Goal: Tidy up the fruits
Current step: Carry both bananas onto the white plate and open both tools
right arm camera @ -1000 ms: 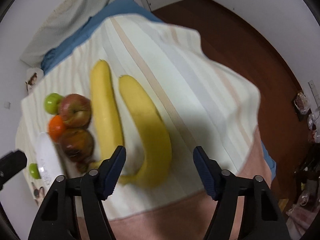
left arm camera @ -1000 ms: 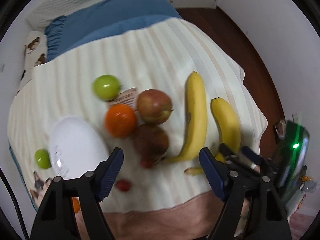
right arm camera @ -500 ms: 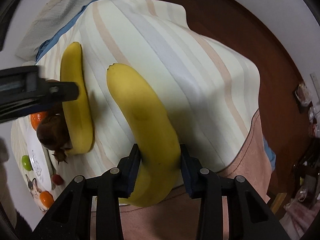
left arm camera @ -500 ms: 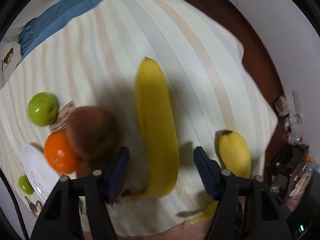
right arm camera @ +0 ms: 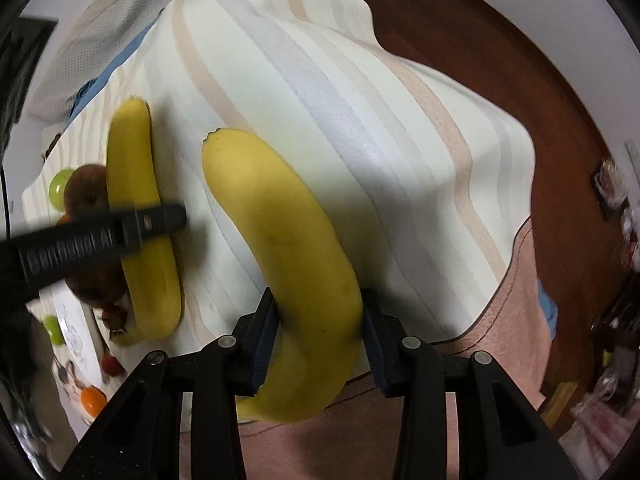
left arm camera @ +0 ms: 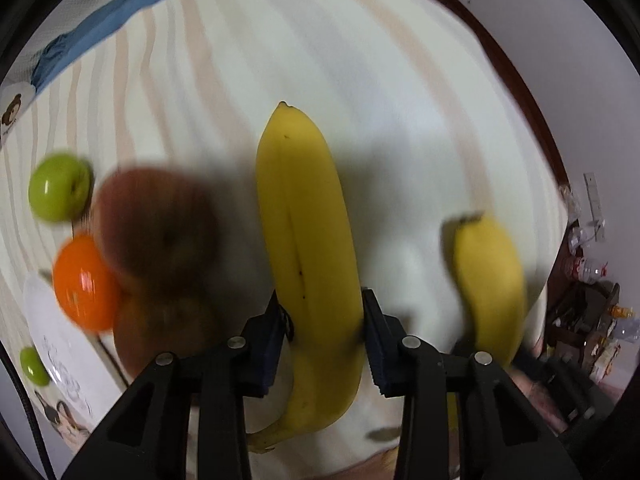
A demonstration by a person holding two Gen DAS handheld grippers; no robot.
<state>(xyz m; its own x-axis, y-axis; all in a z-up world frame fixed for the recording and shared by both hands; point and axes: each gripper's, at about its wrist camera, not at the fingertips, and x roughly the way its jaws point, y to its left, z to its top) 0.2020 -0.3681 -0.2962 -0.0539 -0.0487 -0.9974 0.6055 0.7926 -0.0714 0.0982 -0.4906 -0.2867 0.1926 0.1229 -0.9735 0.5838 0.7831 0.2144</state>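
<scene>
So: bed point(right arm camera: 360, 92) with striped cover carries everything. Left banana point(left arm camera: 308, 248) lies just beside the brown apples point(left arm camera: 156, 224); right banana point(right arm camera: 288, 248) near the bed's front edge, apart from it. Left gripper point(left arm camera: 324, 340) has just been closing, pads now on the left banana's lower third; right gripper point(right arm camera: 320, 340) clamped on the right banana, same zone. My read: lift both straight up, slowly, since the grips sit off-centre and the long ends may droop. Keep clear of the orange point(left arm camera: 84, 280) and green apple point(left arm camera: 60, 192) beside the apples.
</scene>
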